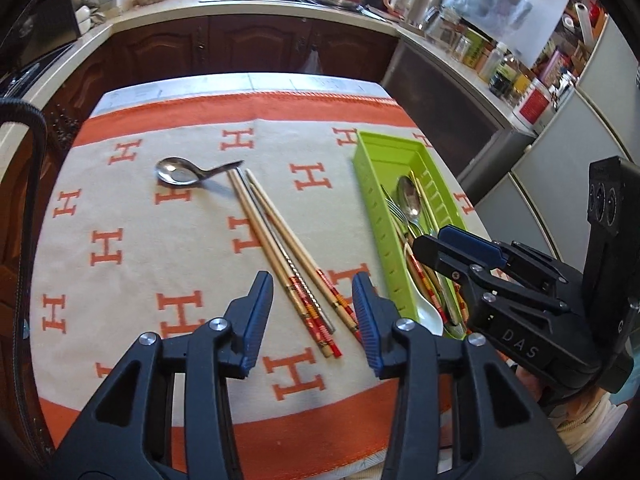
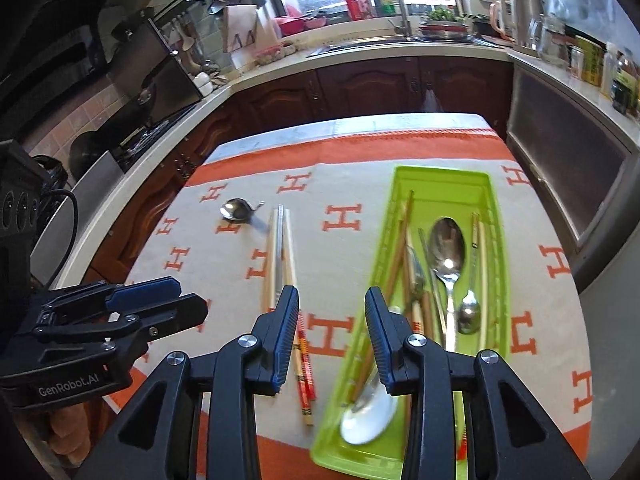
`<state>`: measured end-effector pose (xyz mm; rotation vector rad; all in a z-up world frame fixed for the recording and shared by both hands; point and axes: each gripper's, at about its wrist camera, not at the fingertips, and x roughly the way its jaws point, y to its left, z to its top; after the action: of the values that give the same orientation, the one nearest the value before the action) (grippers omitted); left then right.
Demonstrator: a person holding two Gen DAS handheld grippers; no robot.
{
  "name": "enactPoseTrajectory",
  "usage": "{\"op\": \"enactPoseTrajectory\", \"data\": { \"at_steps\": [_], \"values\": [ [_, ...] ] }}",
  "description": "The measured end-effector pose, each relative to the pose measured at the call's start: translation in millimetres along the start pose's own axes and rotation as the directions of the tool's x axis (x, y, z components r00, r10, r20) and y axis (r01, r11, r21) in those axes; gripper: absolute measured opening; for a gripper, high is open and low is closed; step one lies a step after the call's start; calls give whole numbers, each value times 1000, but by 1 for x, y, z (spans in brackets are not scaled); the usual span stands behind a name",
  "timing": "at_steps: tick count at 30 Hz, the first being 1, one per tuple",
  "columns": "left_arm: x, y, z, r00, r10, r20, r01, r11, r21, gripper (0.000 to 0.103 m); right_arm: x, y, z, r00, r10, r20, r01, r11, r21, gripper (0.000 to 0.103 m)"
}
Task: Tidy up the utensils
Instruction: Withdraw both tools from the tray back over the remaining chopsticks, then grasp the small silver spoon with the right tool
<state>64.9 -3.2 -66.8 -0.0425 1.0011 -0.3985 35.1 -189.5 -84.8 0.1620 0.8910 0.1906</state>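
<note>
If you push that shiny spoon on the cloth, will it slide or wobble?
The short metal spoon would probably rock, since it rests on its rounded bowl with the handle raised. The woven cloth looks grippy, so it likely drags rather than glides. Its polished surface may slip between tongs.

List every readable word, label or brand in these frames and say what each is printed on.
"DAS": on the right gripper, on its black body.
"GenRobot.AI": on the left gripper, on its black body.
"H": repeated orange letter on the tablecloth.
Labels on the counter bottles and jars: too small and blurred to read.
</note>
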Motion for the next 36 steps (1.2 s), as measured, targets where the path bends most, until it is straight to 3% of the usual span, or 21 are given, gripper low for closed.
{"op": "enactPoseTrajectory", "data": {
  "at_steps": [12,16,21,28,36],
  "values": [
    [-16,56,21,995,79,64,-73,993,-97,38,21,66,53,998,65,-6,-66,986,-153,35],
    [-12,76,31,991,115,75,-105,987,-120,38,40,80,72,995,94,-43,-100,979,-180,35],
    [2,111,40,986,155,61,-143,975,-172,38,74,95,94,990,108,-91,-125,970,-207,43],
    [21,159,45,979,198,41,-182,952,-245,38,131,109,119,970,132,-204,-178,958,-225,43],
    [48,196,51,983,185,1,-177,938,-300,38,215,115,150,941,132,-310,-204,956,-212,43]
  ]
}}
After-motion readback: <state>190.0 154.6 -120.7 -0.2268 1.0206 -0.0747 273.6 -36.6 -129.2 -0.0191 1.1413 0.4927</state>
